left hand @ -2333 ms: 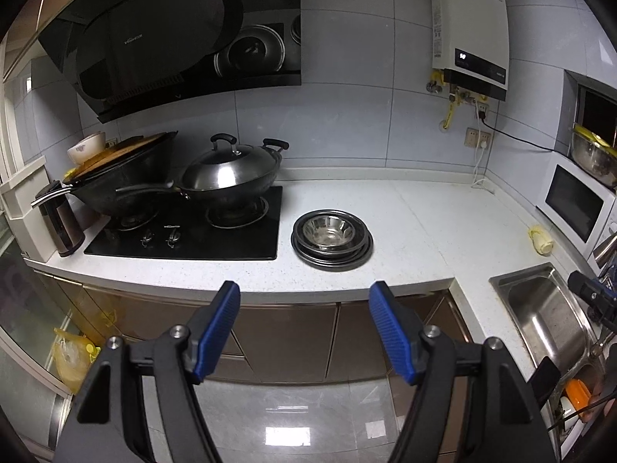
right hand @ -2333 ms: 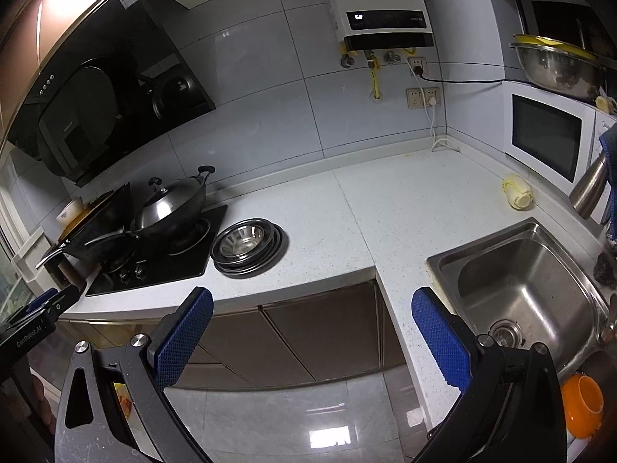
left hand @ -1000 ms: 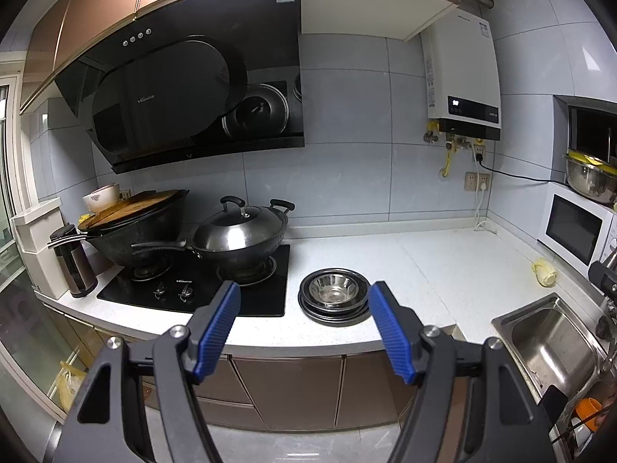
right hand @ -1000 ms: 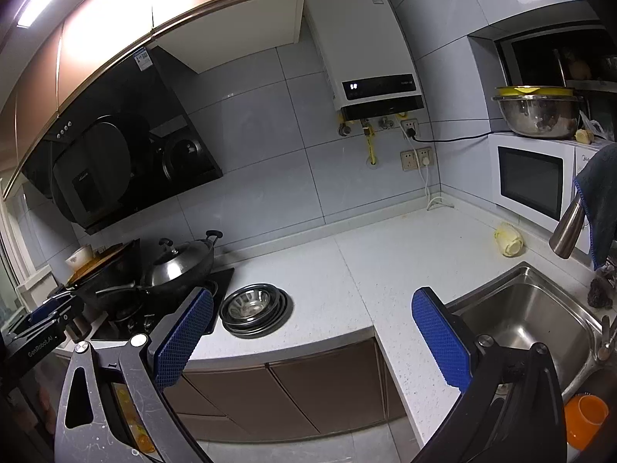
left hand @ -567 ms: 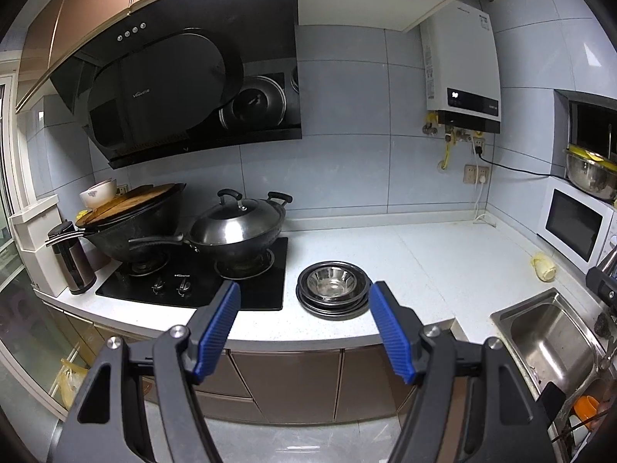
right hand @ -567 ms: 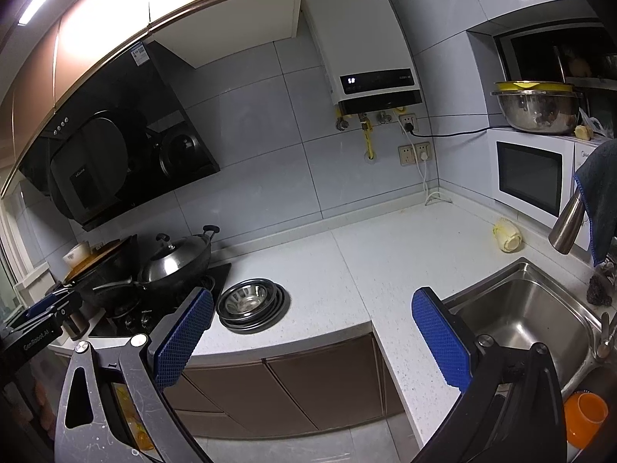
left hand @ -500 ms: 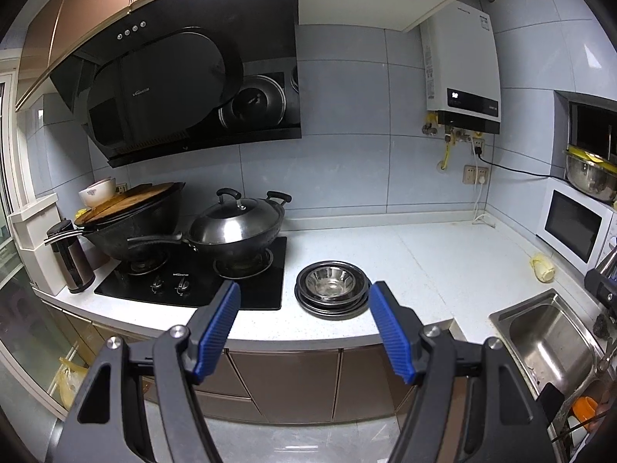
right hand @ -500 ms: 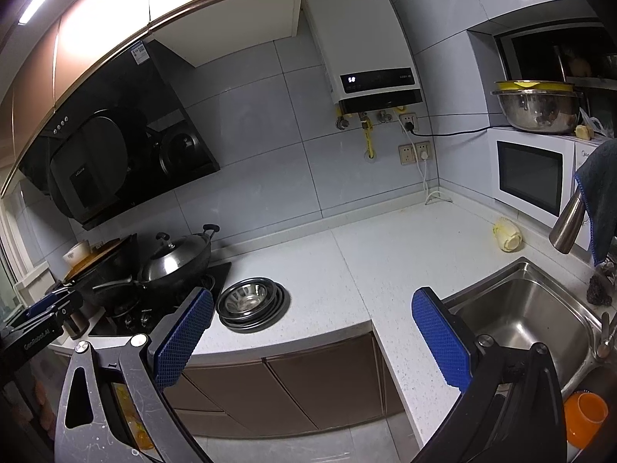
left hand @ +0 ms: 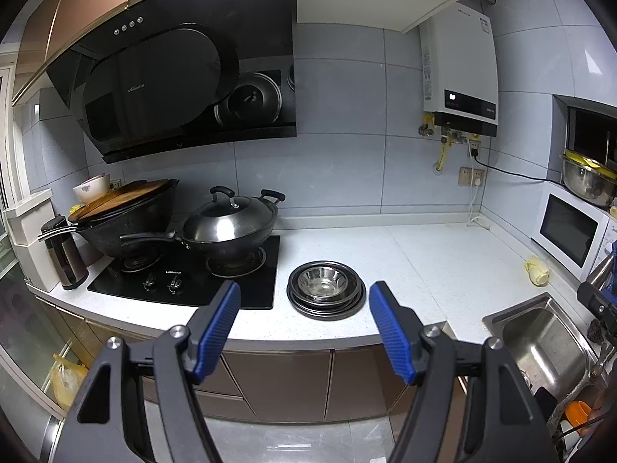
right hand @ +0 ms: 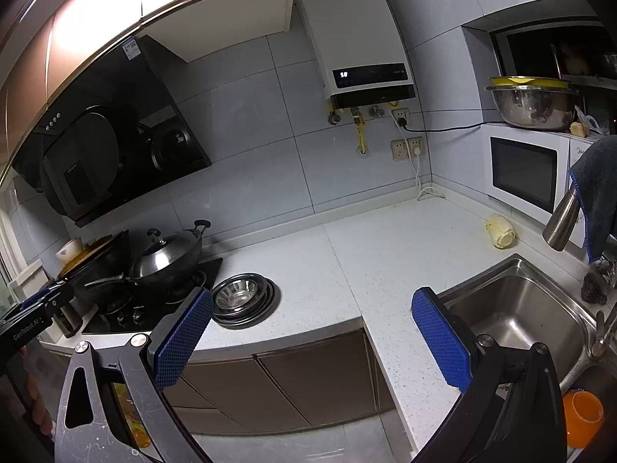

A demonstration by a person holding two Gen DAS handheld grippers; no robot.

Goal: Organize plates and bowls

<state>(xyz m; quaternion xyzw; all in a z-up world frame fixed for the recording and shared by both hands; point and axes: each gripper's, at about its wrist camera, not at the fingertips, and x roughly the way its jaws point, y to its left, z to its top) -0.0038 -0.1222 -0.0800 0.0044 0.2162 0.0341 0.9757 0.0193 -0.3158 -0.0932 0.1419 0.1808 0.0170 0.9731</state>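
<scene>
Stack of steel bowls and plates (left hand: 326, 289) sits on the white countertop (left hand: 424, 266), just right of the black gas hob (left hand: 185, 274); lidded wok (left hand: 227, 223) on the hob. Left gripper (left hand: 304, 301) spread, empty, short of the counter. Right gripper (right hand: 312, 305) likewise spread, empty. Sink (right hand: 513, 316) well right.

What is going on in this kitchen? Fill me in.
A person holds a two-finger gripper in each hand, facing the counter. The left gripper and right gripper are both open, empty and short of the counter's edge. The stack of steel plates and bowls sits untouched beside the black hob, where a lidded wok rests on a burner. The sink lies to the right. Organizing hasn't started.
</scene>
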